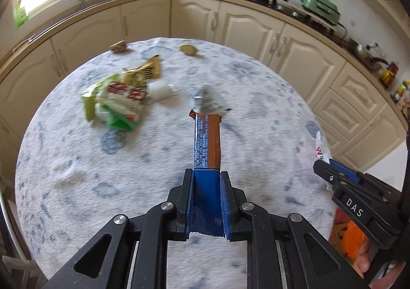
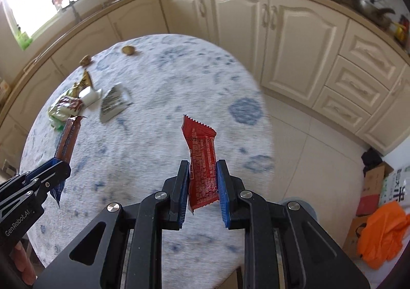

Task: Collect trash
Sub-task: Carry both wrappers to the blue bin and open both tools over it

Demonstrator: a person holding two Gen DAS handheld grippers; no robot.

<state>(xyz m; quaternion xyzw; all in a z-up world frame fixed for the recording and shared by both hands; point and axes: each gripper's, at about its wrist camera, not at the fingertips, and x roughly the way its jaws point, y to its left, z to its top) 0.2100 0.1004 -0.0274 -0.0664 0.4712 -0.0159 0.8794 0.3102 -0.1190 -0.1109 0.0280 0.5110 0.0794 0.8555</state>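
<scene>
Gripping a long brown-and-blue snack wrapper point(image 1: 207, 141) between the closed jaws of the left gripper point(image 1: 206, 173), wrapper sticking forward above the round table point(image 1: 77, 186). Pinching a red snack wrapper point(image 2: 202, 161) upright in the right gripper point(image 2: 203, 169), jaws pressing on both its sides. Hovering over the near half of the blue-patterned cloth, bare there, with room between the two grippers. Lying farther off at the left: a green-and-white snack bag point(image 1: 115, 102), a gold wrapper point(image 1: 150, 70), a white cup point(image 1: 160, 90) and a grey printed wrapper point(image 2: 112, 104). Sitting near the far edge: two small brown pieces point(image 1: 118, 46), well apart. Showing only in the right wrist view: tiled floor right of the table edge, cardboard boxes point(image 2: 371, 186) and an orange bag point(image 2: 384, 232).
</scene>
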